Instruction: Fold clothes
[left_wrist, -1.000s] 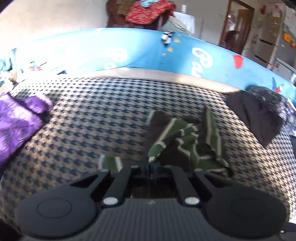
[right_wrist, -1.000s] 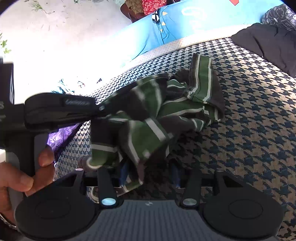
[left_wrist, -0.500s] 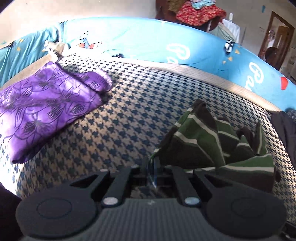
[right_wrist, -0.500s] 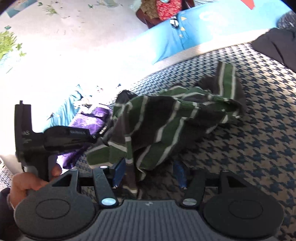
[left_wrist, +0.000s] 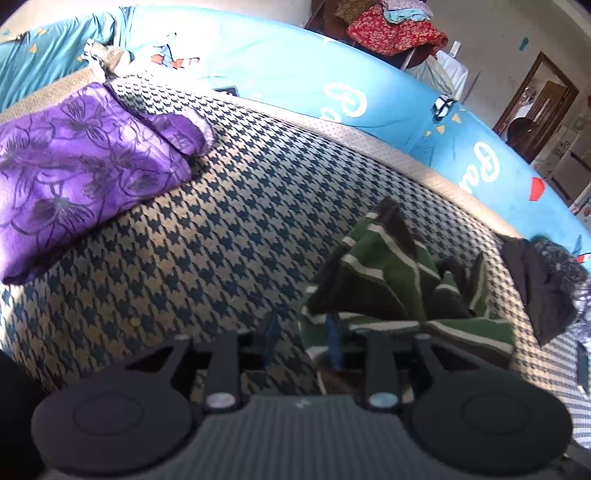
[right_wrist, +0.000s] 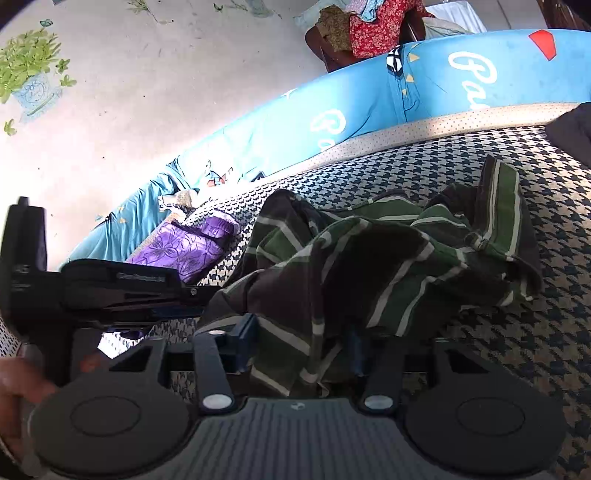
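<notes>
A crumpled green, brown and white striped garment (left_wrist: 388, 280) lies on the houndstooth bed cover (left_wrist: 221, 240). My left gripper (left_wrist: 301, 341) is at the garment's near left edge. Its jaws are opening, and the cloth's hem lies against the right finger without being pinched. In the right wrist view the garment (right_wrist: 369, 266) drapes down between the fingers of my right gripper (right_wrist: 300, 345). Those jaws are closing, with cloth filling the gap and partly covering the right finger. The left gripper (right_wrist: 210, 299) comes in from the left, its tip at the cloth, held by a hand (right_wrist: 18, 384).
A folded purple flowered cloth (left_wrist: 74, 177) lies at the left of the bed. A dark garment (left_wrist: 539, 288) sits at the right edge. A blue printed sheet (left_wrist: 277, 70) runs along the far side, with a pile of clothes (left_wrist: 395, 26) beyond it.
My left gripper's jaws have parted from shut and released the striped hem. The right gripper's jaws have narrowed around the draped cloth. The garment has sunk lower onto the bed.
</notes>
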